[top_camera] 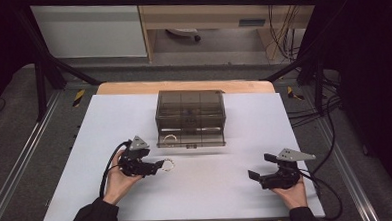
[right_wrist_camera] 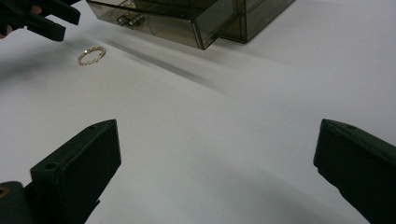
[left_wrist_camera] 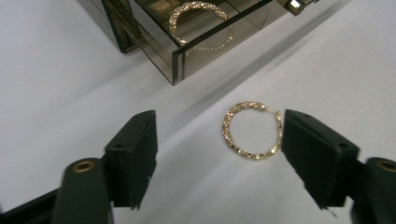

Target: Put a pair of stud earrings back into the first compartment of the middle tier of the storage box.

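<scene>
High view: a smoky box (top_camera: 190, 111) sits mid-table toward the far edge, its bottom drawer (top_camera: 191, 138) pulled out toward the person. One hoop (top_camera: 170, 138) lies in the drawer's left part. A second hoop (top_camera: 167, 165) lies on the white table (top_camera: 227, 189) just in front of the drawer, left of centre. The left gripper (top_camera: 159, 166) is at this hoop, jaws spread wide; in the left gripper view one jaw seems to touch the hoop's rim, though I cannot be sure. The right gripper (top_camera: 259, 168) hovers near the table's near right corner, jaws wide apart, holding nothing
</scene>
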Demonstrator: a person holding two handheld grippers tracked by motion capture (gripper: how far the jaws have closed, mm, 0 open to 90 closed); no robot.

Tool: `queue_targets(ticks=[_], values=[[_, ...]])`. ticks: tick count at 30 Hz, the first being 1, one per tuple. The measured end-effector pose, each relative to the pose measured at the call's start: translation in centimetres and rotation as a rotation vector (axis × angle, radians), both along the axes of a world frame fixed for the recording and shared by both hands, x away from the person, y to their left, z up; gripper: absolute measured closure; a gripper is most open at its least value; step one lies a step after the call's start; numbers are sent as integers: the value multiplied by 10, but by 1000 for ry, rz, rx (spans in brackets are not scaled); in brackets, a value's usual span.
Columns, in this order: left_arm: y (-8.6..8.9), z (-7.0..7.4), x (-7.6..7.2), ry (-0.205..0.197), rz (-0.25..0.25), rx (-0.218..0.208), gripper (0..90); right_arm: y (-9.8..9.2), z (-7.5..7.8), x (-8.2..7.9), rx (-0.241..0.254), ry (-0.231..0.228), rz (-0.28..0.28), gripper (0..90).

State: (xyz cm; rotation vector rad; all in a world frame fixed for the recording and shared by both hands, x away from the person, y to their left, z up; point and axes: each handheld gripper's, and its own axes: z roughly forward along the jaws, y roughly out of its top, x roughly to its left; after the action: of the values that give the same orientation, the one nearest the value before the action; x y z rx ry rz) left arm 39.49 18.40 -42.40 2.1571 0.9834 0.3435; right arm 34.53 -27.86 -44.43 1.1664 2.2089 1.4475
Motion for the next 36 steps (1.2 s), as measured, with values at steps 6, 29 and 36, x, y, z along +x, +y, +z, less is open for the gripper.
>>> queue_targets(ticks=[6, 29, 36], values=[[-8, -6, 4, 23, 2, 4, 403, 0, 0, 0, 0, 0, 0, 12], [-24, -20, 11, 47, 9, 43, 740, 0, 0, 0, 0, 0, 1, 12], [-27, -21, 10, 39, 5, 49, 805, 0, 0, 0, 1, 0, 1, 12]])
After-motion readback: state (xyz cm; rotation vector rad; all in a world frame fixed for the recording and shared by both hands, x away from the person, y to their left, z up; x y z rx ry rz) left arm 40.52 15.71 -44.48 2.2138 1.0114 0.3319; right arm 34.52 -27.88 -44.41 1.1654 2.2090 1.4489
